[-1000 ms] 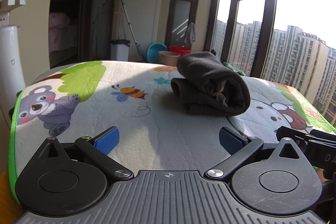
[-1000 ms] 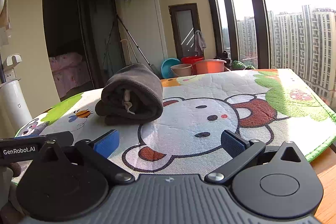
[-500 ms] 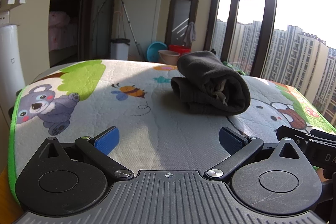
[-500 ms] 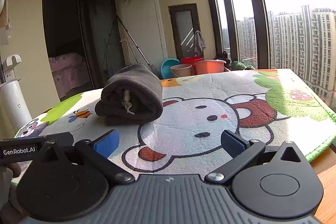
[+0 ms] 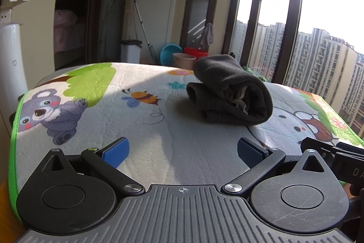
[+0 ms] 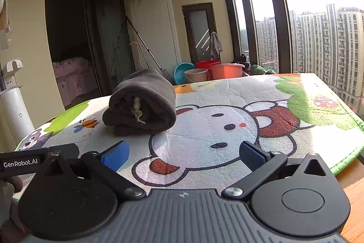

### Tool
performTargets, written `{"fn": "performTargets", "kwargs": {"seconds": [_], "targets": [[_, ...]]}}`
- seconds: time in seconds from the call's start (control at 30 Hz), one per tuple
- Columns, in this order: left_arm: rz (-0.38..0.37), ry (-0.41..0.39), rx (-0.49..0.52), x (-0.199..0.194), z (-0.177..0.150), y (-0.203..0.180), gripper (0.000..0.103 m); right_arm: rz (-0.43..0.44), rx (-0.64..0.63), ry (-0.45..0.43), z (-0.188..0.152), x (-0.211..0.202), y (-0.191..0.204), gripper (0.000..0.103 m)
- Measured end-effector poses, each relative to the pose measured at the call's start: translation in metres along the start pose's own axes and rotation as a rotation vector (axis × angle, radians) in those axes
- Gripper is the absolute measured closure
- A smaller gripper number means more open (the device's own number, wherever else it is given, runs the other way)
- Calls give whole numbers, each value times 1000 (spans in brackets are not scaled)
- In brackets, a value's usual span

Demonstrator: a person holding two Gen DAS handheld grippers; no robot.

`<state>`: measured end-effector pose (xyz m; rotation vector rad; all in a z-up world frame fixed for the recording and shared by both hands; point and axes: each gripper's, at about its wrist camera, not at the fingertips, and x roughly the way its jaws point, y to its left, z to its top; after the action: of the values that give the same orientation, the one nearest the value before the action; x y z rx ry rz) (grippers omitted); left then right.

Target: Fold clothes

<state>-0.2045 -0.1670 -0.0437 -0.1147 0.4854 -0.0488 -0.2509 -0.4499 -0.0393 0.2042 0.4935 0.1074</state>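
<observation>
1. I am holding my left gripper [image 5: 183, 149] low over the near edge of the cartoon-printed play mat [image 5: 95, 111]; its blue-padded fingers [image 5: 116, 149] are spread wide and gripping nothing.
2. I am keeping my right gripper [image 6: 184, 152] in the same released state, jaws wide apart above the white bear print, its blue pads [image 6: 250, 155] bare.
3. I am looking at the dark grey fleece garment [image 5: 229, 92], which is lying folded into a thick bundle on the mat, well apart from both grippers.
4. In the right wrist view the garment [image 6: 141, 104] is sitting ahead and to the left, just beside the printed bee, with a pale drawstring [image 6: 137, 112] hanging out of its open end.
5. In the left wrist view it is lying ahead and to the right, its rolled end facing the camera.
6. I am seeing plastic basins [image 6: 204, 71] in blue, red and orange standing on the floor beyond the mat, near the tall window [image 6: 268, 22].
7. A white cylindrical appliance [image 5: 11, 74] is standing at the far left.
</observation>
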Motion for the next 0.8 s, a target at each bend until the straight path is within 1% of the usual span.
{"fn": "performTargets", "kwargs": {"seconds": [0.07,0.17,0.27,0.33,0.43,0.53,0.73,0.8], "targets": [[-4,-6,6,-1,0,-1,0,2,0,-1,0,0,0,0],[-52,2,43,0,1,-4,0,5,5,0,2,1,-1,0],[-89,42,51,4,4,-5,0,4,5,6,4,4,-2,0],[-107,61,32,6,4,-4,0,-4,-4,10,3,4,1,0],[-119,51,29,6,5,-4,0,-11,-15,15,3,5,2,0],[-119,27,16,2,6,-4,0,-19,-30,27,3,8,4,0],[-90,63,32,6,5,-7,0,-33,-69,45,2,12,9,0],[-79,52,45,6,5,-9,0,-34,-77,48,2,13,9,0]]}}
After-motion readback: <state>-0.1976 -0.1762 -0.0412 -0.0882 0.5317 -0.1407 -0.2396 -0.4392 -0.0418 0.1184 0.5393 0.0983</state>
